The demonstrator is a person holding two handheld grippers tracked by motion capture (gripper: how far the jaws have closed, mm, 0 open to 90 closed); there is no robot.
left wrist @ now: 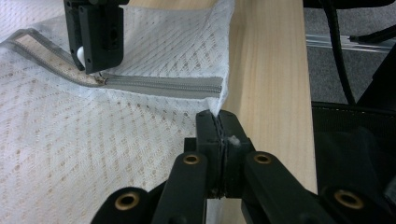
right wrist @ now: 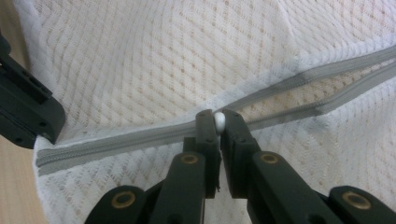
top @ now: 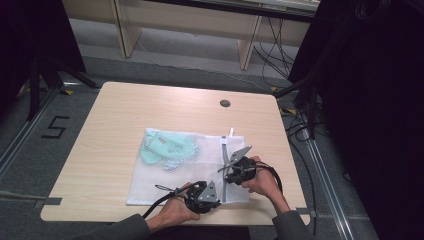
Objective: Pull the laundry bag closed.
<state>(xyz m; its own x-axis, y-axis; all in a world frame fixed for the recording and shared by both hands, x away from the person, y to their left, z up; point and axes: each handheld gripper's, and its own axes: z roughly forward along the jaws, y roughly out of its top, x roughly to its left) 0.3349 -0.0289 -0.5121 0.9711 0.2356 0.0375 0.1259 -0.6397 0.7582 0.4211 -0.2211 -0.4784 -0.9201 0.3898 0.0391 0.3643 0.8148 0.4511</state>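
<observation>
The right gripper (right wrist: 219, 123) is clamped on the small white zipper pull (right wrist: 219, 121) of the white mesh laundry bag (top: 150, 182), partway along its grey zipper (right wrist: 116, 140). The left gripper (left wrist: 218, 123) pinches the bag's corner just past the zipper's closed end. Zipping is apparently under way; next, the pull wants a steady draw along the zipper against that anchored corner. The bag lies on the light wooden table (top: 100, 150), holding a mint-green garment (top: 167, 147) on the zipper's far side.

Left gripper (top: 204, 196) and right gripper (top: 239, 169): black bodies, each topped by a grey three-cornered plate; a black cable trails from each; jaws black, blocky, on linkage arms with brass-coloured pivot rivets (left wrist: 192, 159); person's sleeves (top: 122, 229) dark grey-olive, ending at the wrists.
</observation>
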